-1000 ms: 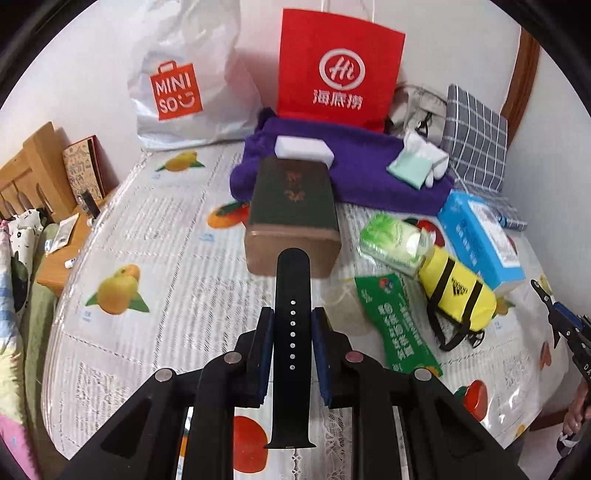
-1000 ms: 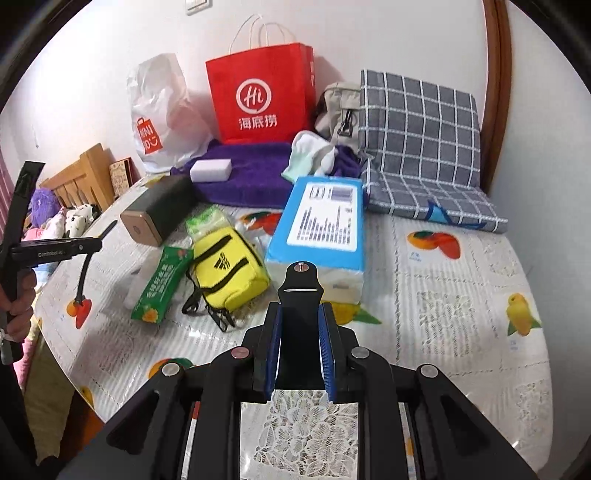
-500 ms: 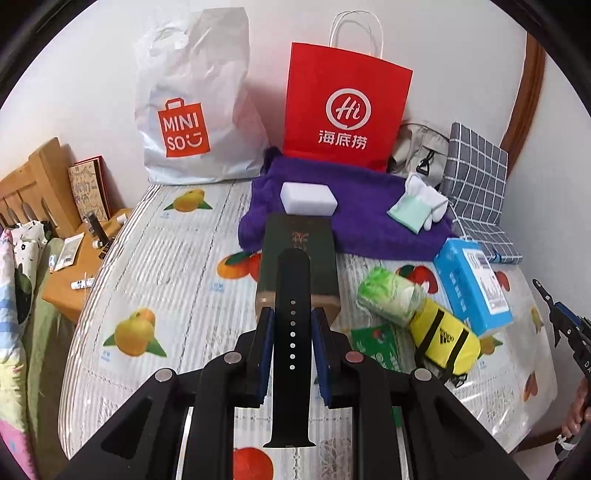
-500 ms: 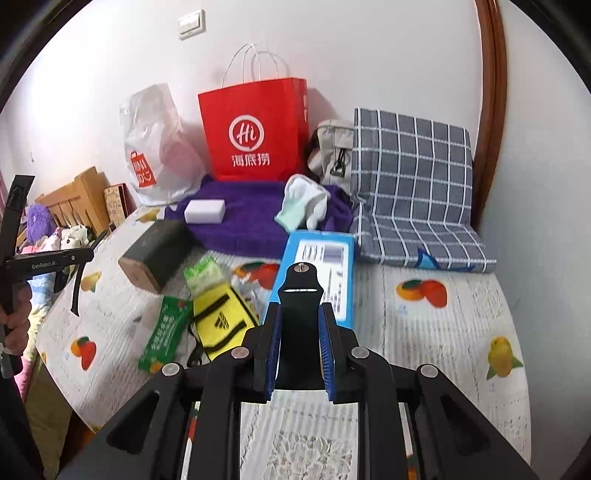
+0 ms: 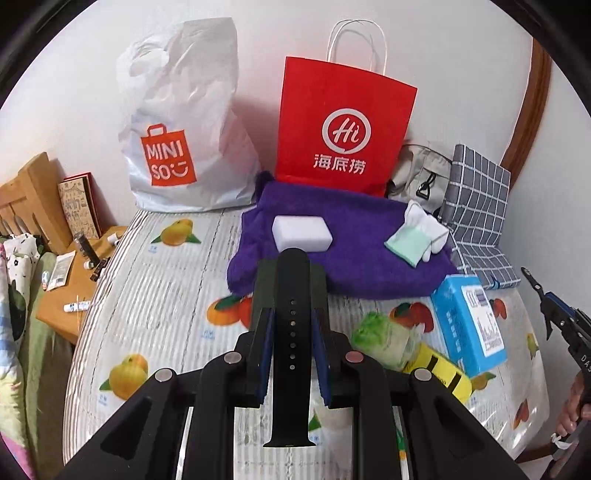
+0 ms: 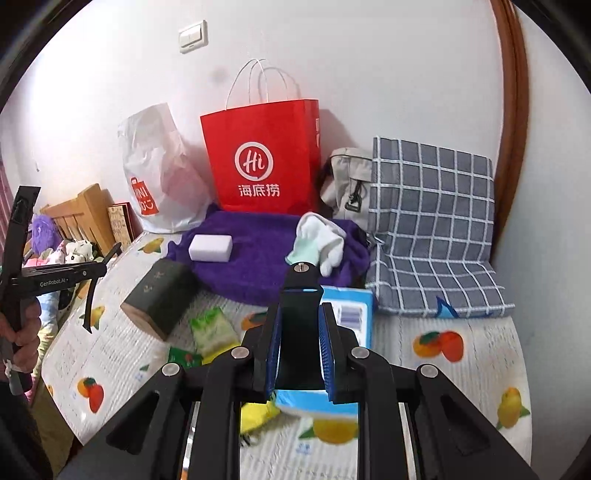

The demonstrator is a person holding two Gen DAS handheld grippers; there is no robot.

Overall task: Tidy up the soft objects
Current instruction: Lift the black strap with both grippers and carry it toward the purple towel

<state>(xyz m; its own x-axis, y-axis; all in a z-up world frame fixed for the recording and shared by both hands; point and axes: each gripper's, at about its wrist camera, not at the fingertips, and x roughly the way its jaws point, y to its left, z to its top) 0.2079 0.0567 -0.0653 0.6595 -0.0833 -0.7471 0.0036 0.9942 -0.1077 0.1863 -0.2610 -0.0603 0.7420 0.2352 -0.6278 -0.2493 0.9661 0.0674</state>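
Left gripper (image 5: 291, 332) pinches a black watch strap (image 5: 290, 343) with holes, pads pressed on both its sides, held above the table (image 5: 155, 295). Right gripper (image 6: 300, 332) pinches the other strap half (image 6: 299, 321), the one with the metal pin at its tip. Both straps are off the table, each only in its own view; the left view shows the right gripper just as a sliver at the right edge, with fingers of the person's hand (image 5: 570, 410) below it. Along the table's far edge: white shopping bag (image 5: 177, 122), red paper bag (image 5: 343, 125), purple towel (image 5: 351, 243) in front of them with a white sponge (image 5: 301, 232) and white socks (image 5: 421, 232) on it. Right view alone shows the dark box (image 6: 159, 295) whole, at the towel's left corner; in the left view the strap hides most of it. Right view also gives the full checked cushion (image 6: 432, 229) at the table's right far corner, the grey pouch (image 6: 349, 184) and a wall switch (image 6: 192, 36). Left view alone shows the wooden side shelf (image 5: 74, 280) with small items. Blue tissue pack (image 5: 469, 321), green packet (image 5: 384, 339), yellow pouch (image 5: 439, 369) sit mid-table, near the right edge.
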